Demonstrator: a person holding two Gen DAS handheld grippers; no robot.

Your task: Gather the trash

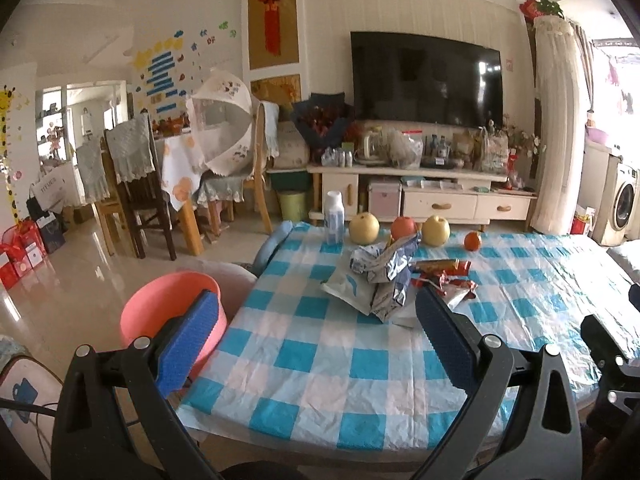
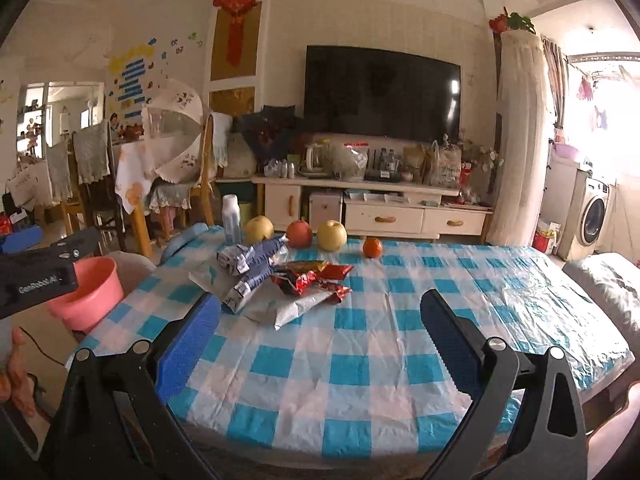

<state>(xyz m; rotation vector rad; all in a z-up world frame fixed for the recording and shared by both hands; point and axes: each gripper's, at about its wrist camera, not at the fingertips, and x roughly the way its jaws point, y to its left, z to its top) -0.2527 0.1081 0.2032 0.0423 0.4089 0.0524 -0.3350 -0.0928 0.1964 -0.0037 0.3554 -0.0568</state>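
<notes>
A heap of wrappers lies on the blue-and-white checked table (image 1: 320, 360): crumpled silver-blue wrappers (image 1: 384, 268), red foil wrappers (image 1: 448, 280) and a flat white packet (image 1: 348, 284). In the right wrist view the silver-blue wrappers (image 2: 256, 260), red wrappers (image 2: 316, 276) and white packet (image 2: 288, 308) lie beyond my fingers. A pink basin (image 1: 168, 312) stands left of the table, also in the right wrist view (image 2: 86, 292). My left gripper (image 1: 316, 320) is open and empty, near the heap. My right gripper (image 2: 320, 320) is open and empty, short of the heap.
Two yellow pears (image 1: 364, 228), a red apple (image 1: 404, 228), a small orange (image 1: 473, 241) and a white bottle (image 1: 334, 216) stand along the table's far edge. Dining chairs (image 1: 136, 184) stand far left, a TV cabinet (image 1: 420, 188) behind.
</notes>
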